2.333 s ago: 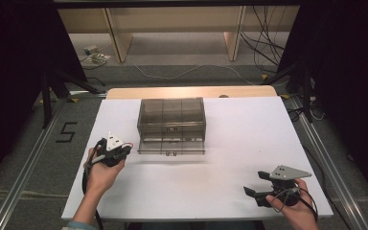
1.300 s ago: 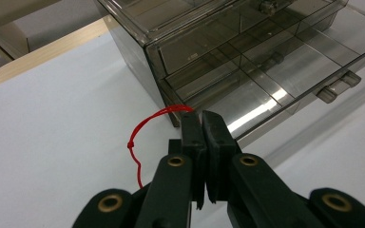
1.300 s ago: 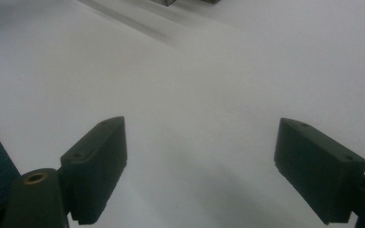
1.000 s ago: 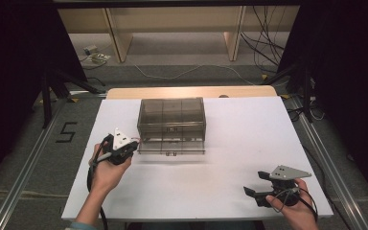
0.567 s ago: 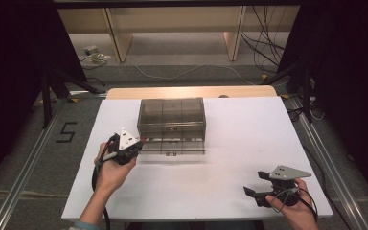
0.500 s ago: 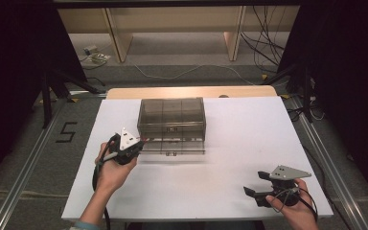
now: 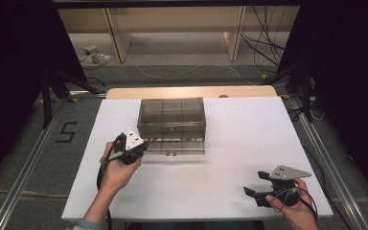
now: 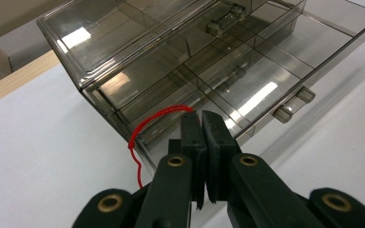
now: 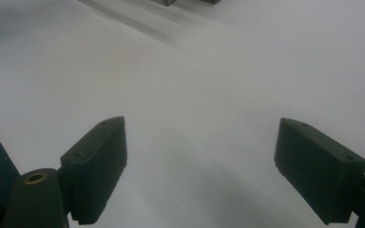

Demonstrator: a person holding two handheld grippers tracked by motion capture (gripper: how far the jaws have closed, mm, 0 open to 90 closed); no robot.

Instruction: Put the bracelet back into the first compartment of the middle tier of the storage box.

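Note:
A smoky clear compartment box [image 7: 171, 117] stands at the table's middle back, with a flat clear tray part [image 7: 175, 146] lying out in front of it. My left gripper [image 7: 143, 145] sits at the tray's front left corner, its jaws pressed together. In the left gripper view the left gripper [image 8: 202, 118] is over the tray's corner [image 8: 180, 95], and a thin red thread [image 8: 145, 126] loops out from its tip and down to the left. My right gripper [image 7: 255, 184] rests near the front right, and the right gripper [image 9: 199, 156] stands open over bare white table.
The white tabletop [image 7: 230, 158] has a wooden strip [image 7: 191, 91] along its far edge. Metal rails [image 7: 24, 167] run along both sides on the floor. Cables [image 7: 268, 43] and shelf legs lie beyond the table.
My left hand has carried its gripper to the right and slightly away from the person, up to the box's front left corner. The right gripper has stayed put.

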